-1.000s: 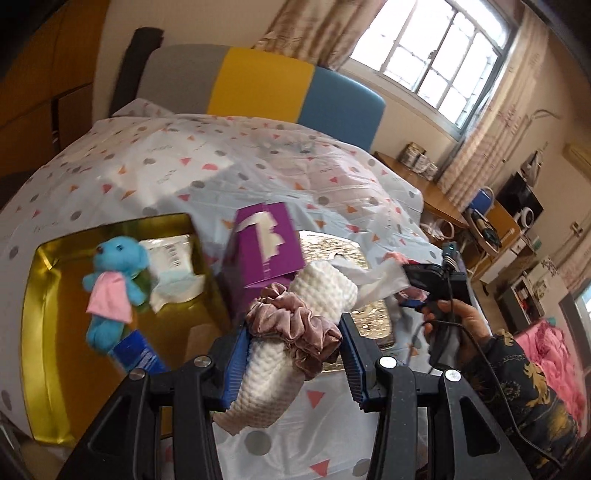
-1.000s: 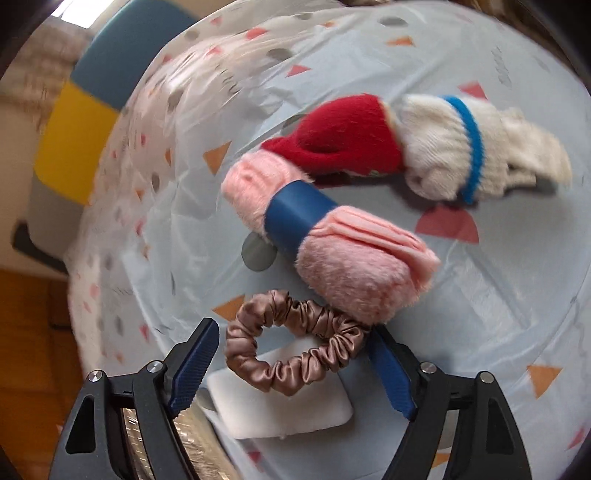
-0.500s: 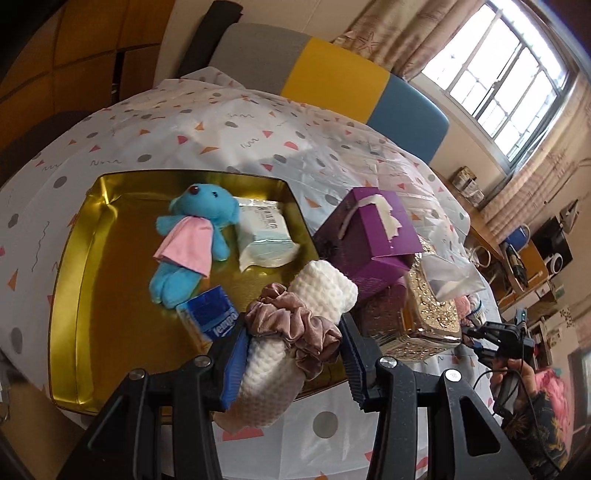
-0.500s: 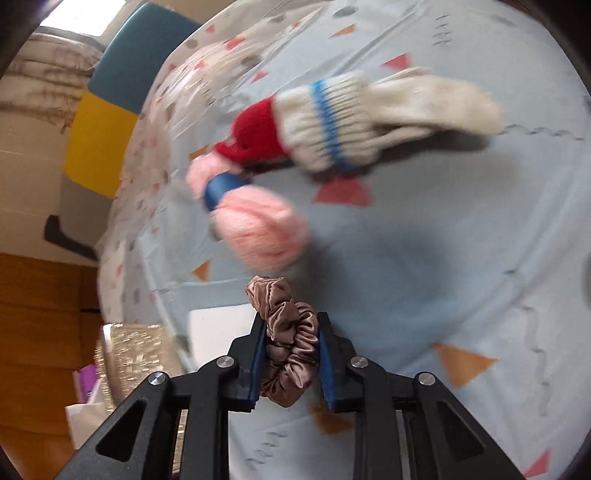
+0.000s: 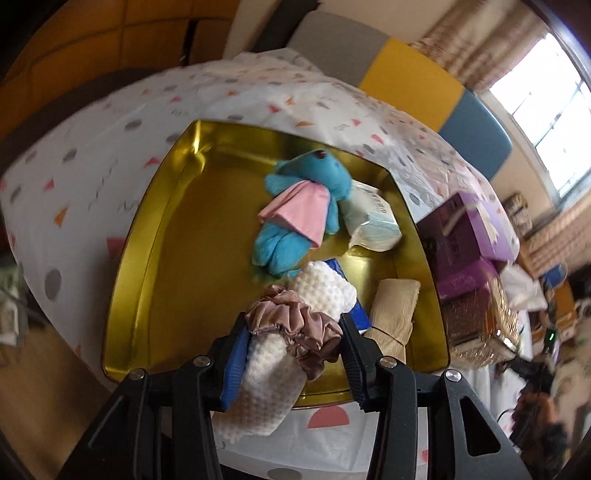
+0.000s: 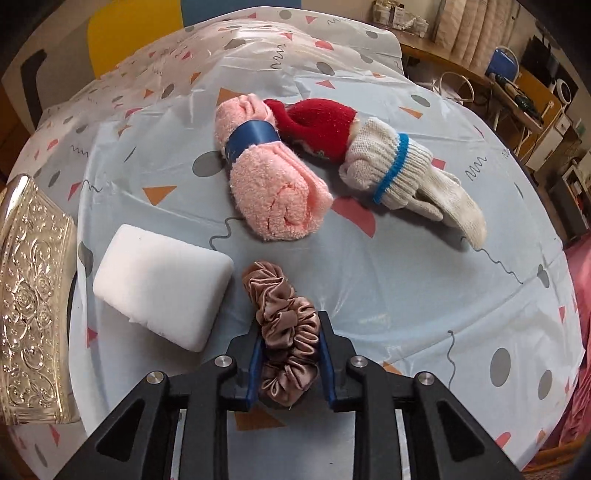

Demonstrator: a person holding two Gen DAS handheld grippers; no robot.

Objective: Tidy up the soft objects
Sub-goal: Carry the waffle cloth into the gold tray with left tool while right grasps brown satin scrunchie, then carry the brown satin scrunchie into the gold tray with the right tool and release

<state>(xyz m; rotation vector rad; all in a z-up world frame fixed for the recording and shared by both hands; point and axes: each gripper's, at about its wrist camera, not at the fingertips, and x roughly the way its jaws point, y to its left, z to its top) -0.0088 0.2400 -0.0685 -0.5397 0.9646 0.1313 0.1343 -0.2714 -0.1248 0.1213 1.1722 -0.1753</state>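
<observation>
A bright window [image 5: 554, 122] sits at two o'clock in the left wrist view, daylight pouring in past a patterned curtain [image 5: 476, 48]. A headboard [image 5: 406, 77] in grey, yellow and blue panels runs from twelve to two o'clock, before a cream wall [image 5: 258, 22]. Wooden panelling [image 5: 92, 55] fills ten o'clock. In the right wrist view, a cluttered wooden desk [image 6: 517, 103] stands at two o'clock.

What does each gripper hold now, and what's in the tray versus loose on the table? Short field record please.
left gripper: shut on white rolled towel with scrunchie, over gold tray
right gripper: just closed on brown scrunchie
in tray: blue plush toy, tissue packet, beige roll
on table: pink towel roll, red mitten, white glove, white sponge
</observation>
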